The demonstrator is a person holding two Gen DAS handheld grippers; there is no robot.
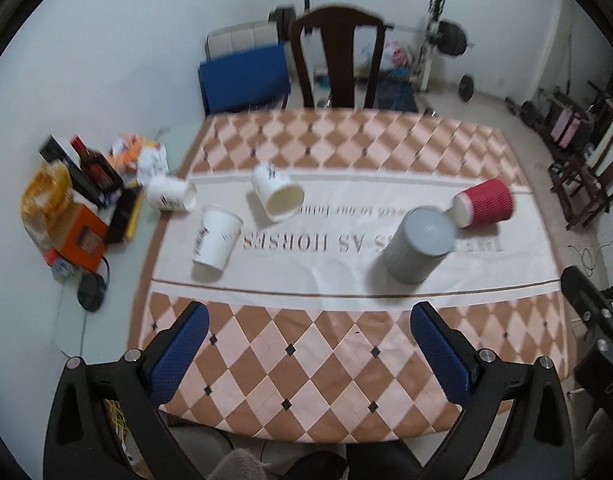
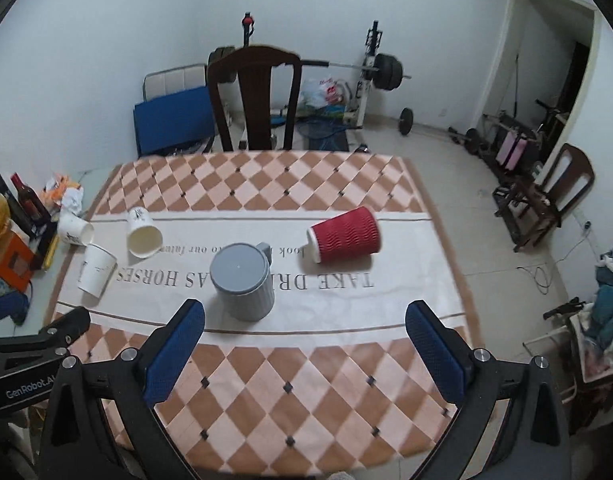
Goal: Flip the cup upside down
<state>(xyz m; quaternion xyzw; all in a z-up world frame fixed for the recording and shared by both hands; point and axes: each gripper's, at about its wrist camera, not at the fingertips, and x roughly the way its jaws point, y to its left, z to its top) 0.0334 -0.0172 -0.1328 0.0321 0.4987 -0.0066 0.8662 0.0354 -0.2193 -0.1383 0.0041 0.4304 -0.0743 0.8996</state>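
A grey mug (image 1: 420, 246) (image 2: 243, 281) stands upside down on the cloth's white band. A red ribbed paper cup (image 1: 484, 207) (image 2: 344, 235) lies on its side behind it. One white paper cup (image 1: 216, 242) (image 2: 95, 269) stands upside down at the left. Another white cup (image 1: 277, 197) (image 2: 142, 233) lies on its side, mouth toward me. A third white cup (image 1: 171, 194) (image 2: 75, 230) lies by the cloth's left edge. My left gripper (image 1: 308, 324) and right gripper (image 2: 306, 320) are open and empty over the near checkered part of the table.
Boxes, a dark bottle (image 1: 94, 164) and crumpled paper (image 1: 140, 154) crowd the table's left side. A dark wooden chair (image 1: 338, 56) stands behind the far edge. A blue folding chair and weights are beyond. The left gripper's body (image 2: 22, 360) shows in the right wrist view.
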